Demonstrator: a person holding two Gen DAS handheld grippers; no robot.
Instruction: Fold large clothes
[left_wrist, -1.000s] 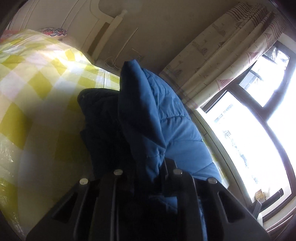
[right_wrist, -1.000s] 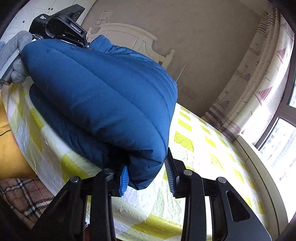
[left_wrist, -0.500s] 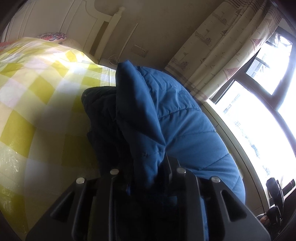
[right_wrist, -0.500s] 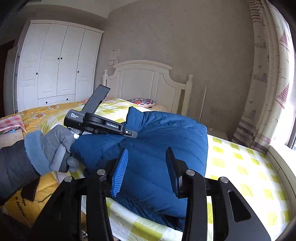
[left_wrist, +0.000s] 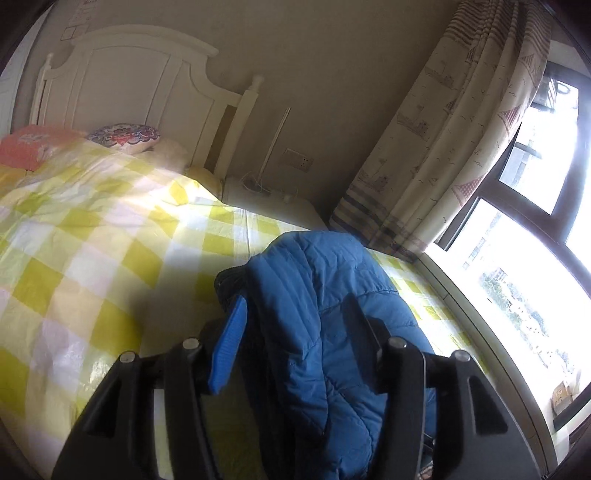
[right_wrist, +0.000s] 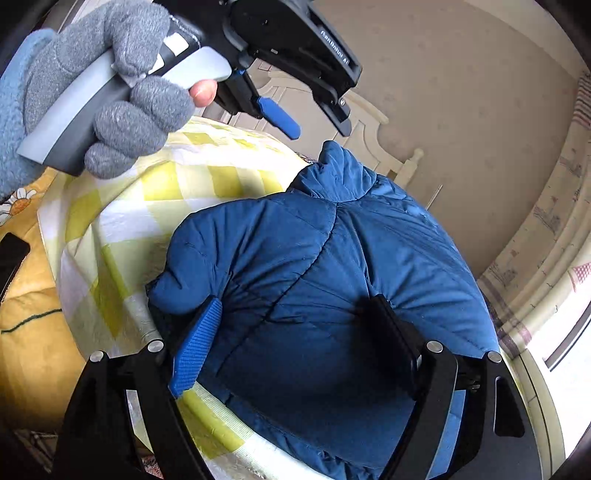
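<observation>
A blue padded jacket (right_wrist: 332, 280) lies folded in a thick bundle on the yellow-checked bedspread (right_wrist: 122, 221). In the left wrist view the jacket (left_wrist: 332, 314) sits between and beyond the open fingers of my left gripper (left_wrist: 295, 328), which holds nothing. My right gripper (right_wrist: 295, 325) is open just above the bundle, its fingers spread over the jacket without clamping it. The left gripper (right_wrist: 295, 110) also shows in the right wrist view, lifted clear above the bed in a grey-gloved hand (right_wrist: 122, 110).
A white headboard (left_wrist: 140, 92) and pillows (left_wrist: 125, 136) lie at the far end of the bed. A patterned curtain (left_wrist: 461, 147) and a bright window (left_wrist: 535, 240) stand to the right. A yellow blanket (right_wrist: 33, 325) lies at the bed's left.
Both grippers have let go of the jacket and opened. The jacket has dropped onto the bed as a folded bundle. The left gripper has lifted up and away from it.
</observation>
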